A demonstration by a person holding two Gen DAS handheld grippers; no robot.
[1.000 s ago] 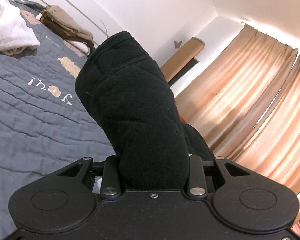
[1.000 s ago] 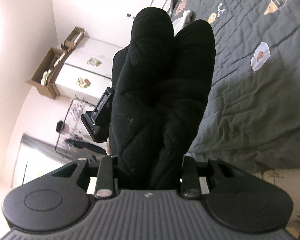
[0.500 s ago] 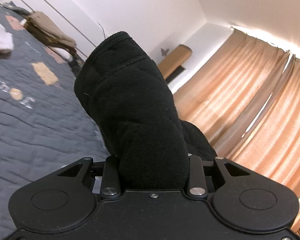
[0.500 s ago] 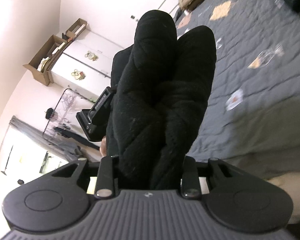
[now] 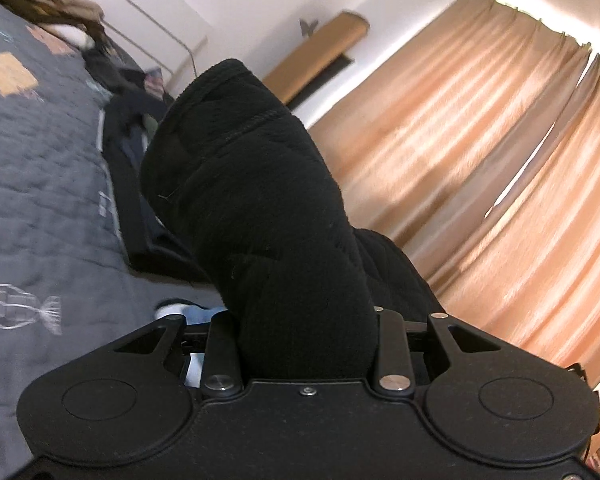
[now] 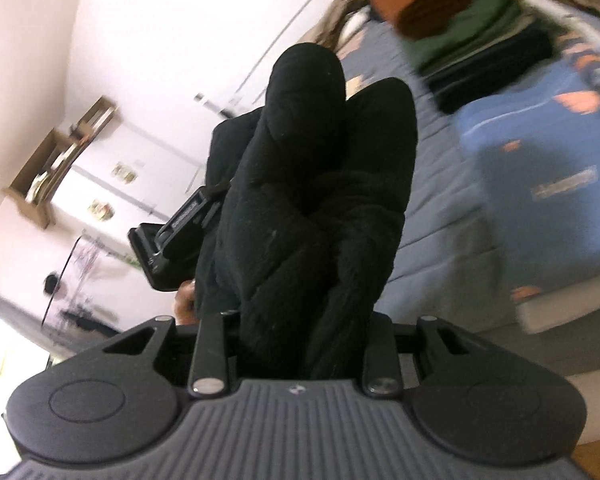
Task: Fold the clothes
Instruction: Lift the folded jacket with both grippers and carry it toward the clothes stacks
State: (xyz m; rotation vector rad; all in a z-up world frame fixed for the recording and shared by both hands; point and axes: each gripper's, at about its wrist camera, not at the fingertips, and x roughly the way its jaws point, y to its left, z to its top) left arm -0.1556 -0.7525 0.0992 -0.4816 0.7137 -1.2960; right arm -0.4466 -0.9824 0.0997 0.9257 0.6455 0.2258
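Between the jaws of the left gripper (image 5: 306, 344) sits a thick wad of the black fleece garment (image 5: 256, 208), clamped; the bundle rises from the fingers toward 11 o'clock in the left wrist view, its long axis running away along the fingers and leaning left. Right gripper (image 6: 300, 344) likewise closed on the same black fleece (image 6: 316, 200), bunched in two lobes that stand toward 12 o'clock; fingertips hidden by cloth in both views. The left gripper's body appears in the right wrist view at 9 o'clock of the bundle, just beside it, with a bit of the person's hand (image 6: 185, 300) under it, so the two grips are close together on one garment, neither clearly nearer the landing spot. Garment is off the surface, hanging between the two grippers. Judgement: carry phase of a fold; the next move depends on setting the held edge down flat. Grey quilted bedspread (image 5: 40, 200) lies at 9 o'clock in the left view, with a dark heap of clothes (image 5: 128, 160) at 10 o'clock. Right view: a stack of folded clothes (image 6: 472, 28) at 1 o'clock, a blue garment (image 6: 540, 168) at 3 o'clock, motion-blurred. Orange curtains (image 5: 480, 160) at 2 o'clock on the left; white cabinets (image 6: 112, 184) at 9 o'clock on the right.
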